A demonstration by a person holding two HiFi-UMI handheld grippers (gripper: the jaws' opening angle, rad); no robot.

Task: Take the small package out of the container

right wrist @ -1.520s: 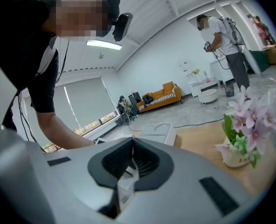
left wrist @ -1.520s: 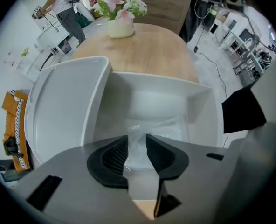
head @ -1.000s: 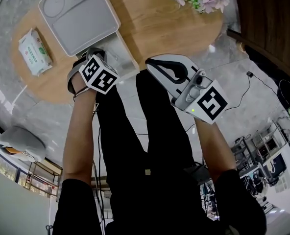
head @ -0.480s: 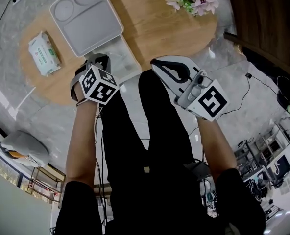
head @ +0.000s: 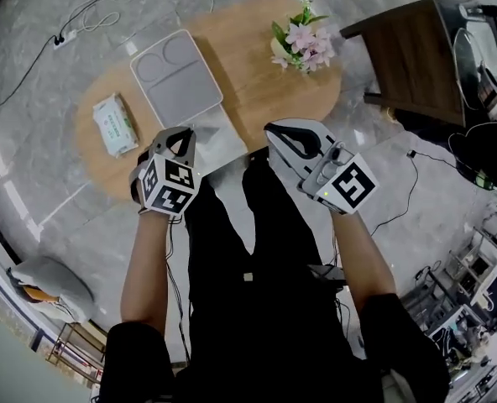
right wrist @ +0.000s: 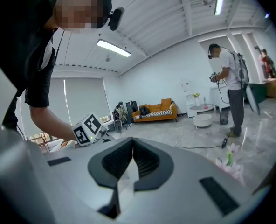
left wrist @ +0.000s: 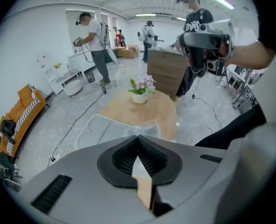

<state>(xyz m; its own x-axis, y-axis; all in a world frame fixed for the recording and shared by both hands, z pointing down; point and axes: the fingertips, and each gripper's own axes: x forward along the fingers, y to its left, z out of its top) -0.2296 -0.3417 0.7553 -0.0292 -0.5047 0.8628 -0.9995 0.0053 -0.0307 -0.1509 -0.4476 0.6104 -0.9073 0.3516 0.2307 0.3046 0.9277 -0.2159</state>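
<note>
My left gripper (head: pixel 180 133) is closed, its ribbed pads pressed together with nothing between them. My right gripper (head: pixel 272 130) is the same, tips meeting on air. Both hang above the near edge of the oval table (head: pixel 257 99), touching nothing.

The small package (head: pixel 116 124), a green and white soft pack, lies flat on the tabletop, well out to the left of my left fingers. It is outside the container and apart from it. The container (head: pixel 219 141), a clear box, sits just beyond and below my left fingertips at the table's near edge. I make out nothing inside it, though its walls are pale and hard to read. Its lid (head: pixel 177 78) lies off, further out past those fingertips, between the box and the pack. A pot of flowers (head: pixel 303 42) stands beyond my right fingers, well apart from them.

As I read it, the taking-out is already done, since the pack rests on the wood and not in the box. I judge this to be the end of the job, with both grippers clear. If anything is left, it is only to hold my fingers away from the box and lid so neither gets knocked. Should the pack need moving, my left fingers would have to open first and come down over it from above.
</note>
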